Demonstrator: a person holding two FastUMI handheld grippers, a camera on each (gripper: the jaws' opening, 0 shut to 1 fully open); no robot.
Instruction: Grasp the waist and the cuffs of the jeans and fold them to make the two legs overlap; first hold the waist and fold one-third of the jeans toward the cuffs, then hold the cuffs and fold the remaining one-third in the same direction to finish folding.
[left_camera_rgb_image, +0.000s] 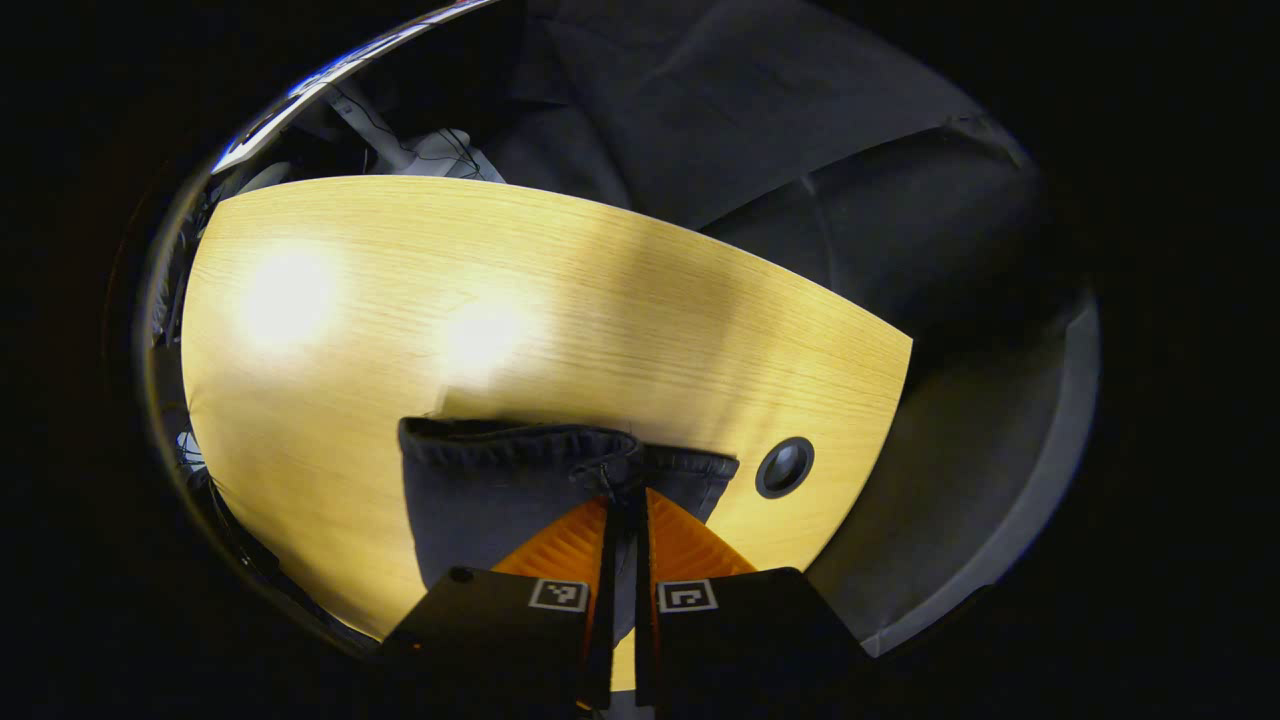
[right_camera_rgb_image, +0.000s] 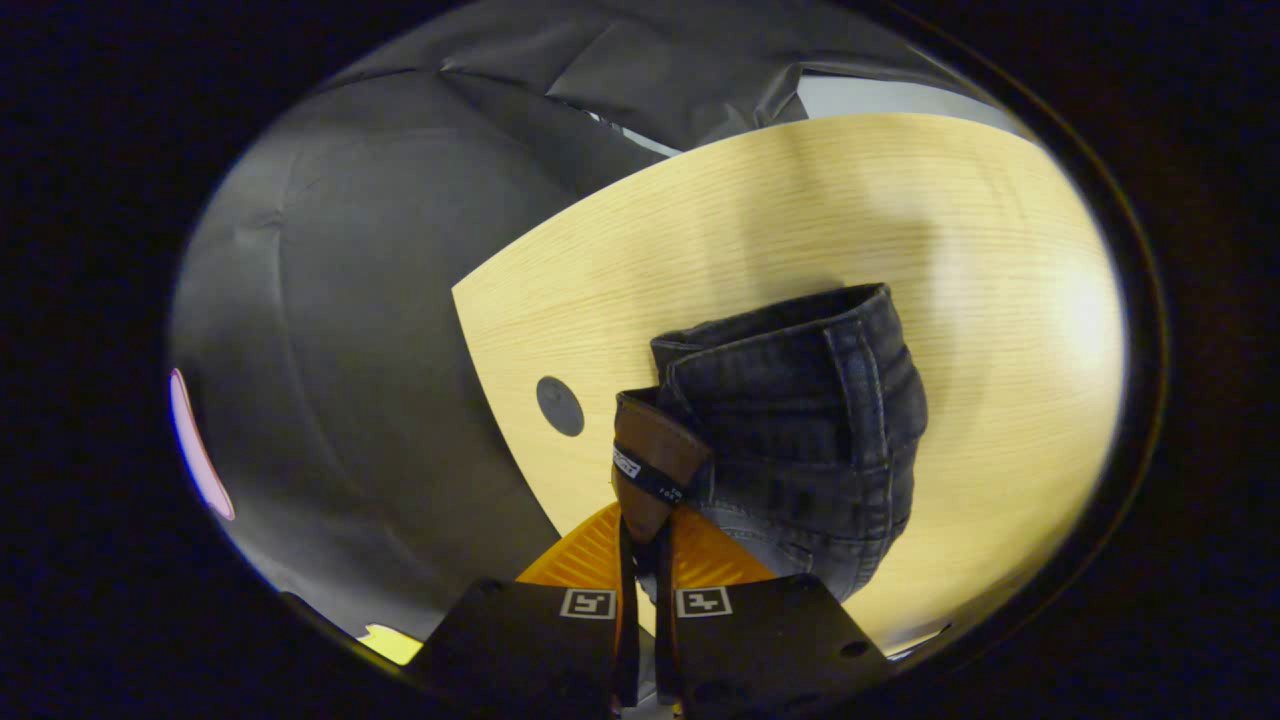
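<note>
In the left gripper view, the left gripper (left_camera_rgb_image: 625, 500) rises from the bottom centre of the frame with its two fingers drawn almost together, a bunched fold of the dark jeans (left_camera_rgb_image: 500, 490) pinched between their tips. The hemmed edge of the denim runs across the lower centre of the frame just above the fingertips, and the cloth hangs to the lower left, over the pale wooden table (left_camera_rgb_image: 400, 300). A round dark grommet hole (left_camera_rgb_image: 784, 467) sits in the tabletop just right of the denim, near the table's right edge, and black cloth fills the upper right of the frame beyond the table. In the right gripper view, the right gripper (right_camera_rgb_image: 645, 530) likewise enters from the bottom centre, fingers nearly closed, clamping the waistband at the brown leather patch (right_camera_rgb_image: 650, 465), which stands directly above the fingertips. The gathered waist of the jeans (right_camera_rgb_image: 810, 420), with a belt loop and stitched seams visible, bulges to the right of the patch at frame centre. The wooden table (right_camera_rgb_image: 1000, 300) spreads behind it toward the right, with the grommet hole (right_camera_rgb_image: 560, 405) just left of the patch.
</note>
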